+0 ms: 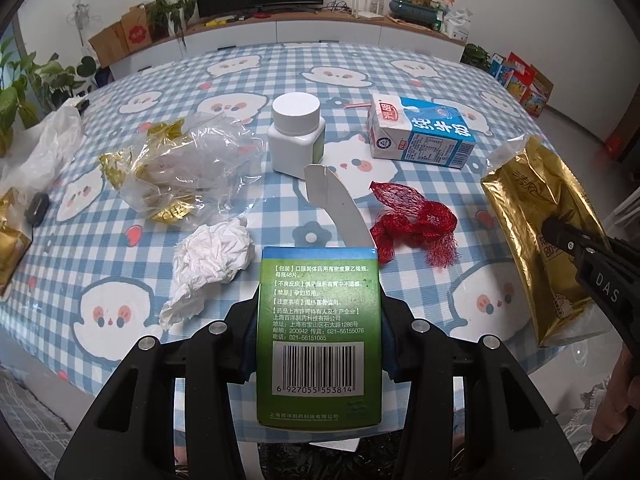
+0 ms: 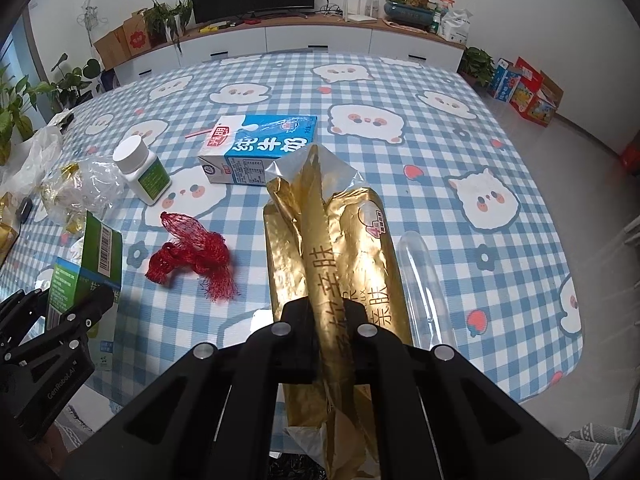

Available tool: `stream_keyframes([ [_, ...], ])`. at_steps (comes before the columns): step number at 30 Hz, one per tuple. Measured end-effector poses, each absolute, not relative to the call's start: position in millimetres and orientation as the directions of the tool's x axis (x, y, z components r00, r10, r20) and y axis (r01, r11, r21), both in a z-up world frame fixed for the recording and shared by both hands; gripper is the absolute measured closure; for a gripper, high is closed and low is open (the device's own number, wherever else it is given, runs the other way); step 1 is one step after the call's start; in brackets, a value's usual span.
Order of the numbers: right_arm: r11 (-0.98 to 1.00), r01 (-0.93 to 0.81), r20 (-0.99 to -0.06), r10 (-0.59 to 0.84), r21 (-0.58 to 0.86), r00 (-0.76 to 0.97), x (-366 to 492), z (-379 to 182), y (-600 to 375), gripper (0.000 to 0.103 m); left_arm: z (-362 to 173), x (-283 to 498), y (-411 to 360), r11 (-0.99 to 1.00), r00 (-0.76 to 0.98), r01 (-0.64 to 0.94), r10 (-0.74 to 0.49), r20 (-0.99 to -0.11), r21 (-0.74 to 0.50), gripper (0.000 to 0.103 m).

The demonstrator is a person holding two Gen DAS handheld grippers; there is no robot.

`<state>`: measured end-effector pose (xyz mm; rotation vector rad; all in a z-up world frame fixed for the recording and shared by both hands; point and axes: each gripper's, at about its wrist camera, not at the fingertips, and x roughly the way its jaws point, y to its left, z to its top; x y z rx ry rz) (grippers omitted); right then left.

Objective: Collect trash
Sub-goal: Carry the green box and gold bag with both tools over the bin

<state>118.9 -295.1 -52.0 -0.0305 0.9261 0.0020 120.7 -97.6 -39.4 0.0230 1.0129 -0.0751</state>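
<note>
Checked tablecloth (image 1: 400,64) below, left gripper (image 1: 320,320) clamps the box (image 1: 318,320) and right gripper (image 2: 326,328) pinches the gold bag (image 2: 332,256), both clear of the red net (image 1: 416,228), presumably bin-bound.

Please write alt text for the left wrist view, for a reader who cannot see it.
The left gripper holds a green medicine box over a blue checked tablecloth. On the cloth lie a crumpled tissue, red netting, a white bottle and a milk carton. At right, the right gripper grips a gold packet.
</note>
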Motion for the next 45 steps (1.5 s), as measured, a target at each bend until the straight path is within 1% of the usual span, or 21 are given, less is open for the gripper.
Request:
stream_keyframes([
  [2, 0.999, -0.015, -0.791, -0.013, -0.028, 0.612, 114, -48, -293, 0.101, -37, 113, -100, 0.996, 0.536, 0.083, -0.05, -0.843, -0.007, 0.058],
  [5, 0.999, -0.021, -0.782, -0.012, -0.032, 0.624, 107, -44, -289, 0.101, -34, 99, -101, 0.994, 0.527, 0.101, -0.082, -0.846, -0.034, 0.058],
  [8, 0.999, -0.026, -0.775, -0.005, -0.027, 0.632, 96, -40, -287, 0.101, -27, 90, -100, 0.994, 0.539, 0.105, -0.089, -0.837, -0.038, 0.058],
  [17, 0.999, -0.042, -0.759, 0.015, -0.016, 0.65, 68, -29, -280, 0.101, -14, 68, -94, 0.993, 0.555, 0.11, -0.102, -0.826, -0.049, 0.058],
  [28, 0.998, -0.059, -0.739, 0.038, -0.002, 0.672, 26, -17, -279, 0.101, -6, 22, -92, 0.993, 0.567, 0.104, -0.103, -0.817, -0.054, 0.058],
  [45, 0.998, -0.055, -0.765, 0.047, 0.015, 0.642, -47, -40, -282, 0.101, -17, -48, -82, 0.994, 0.555, 0.085, -0.102, -0.825, -0.066, 0.058],
])
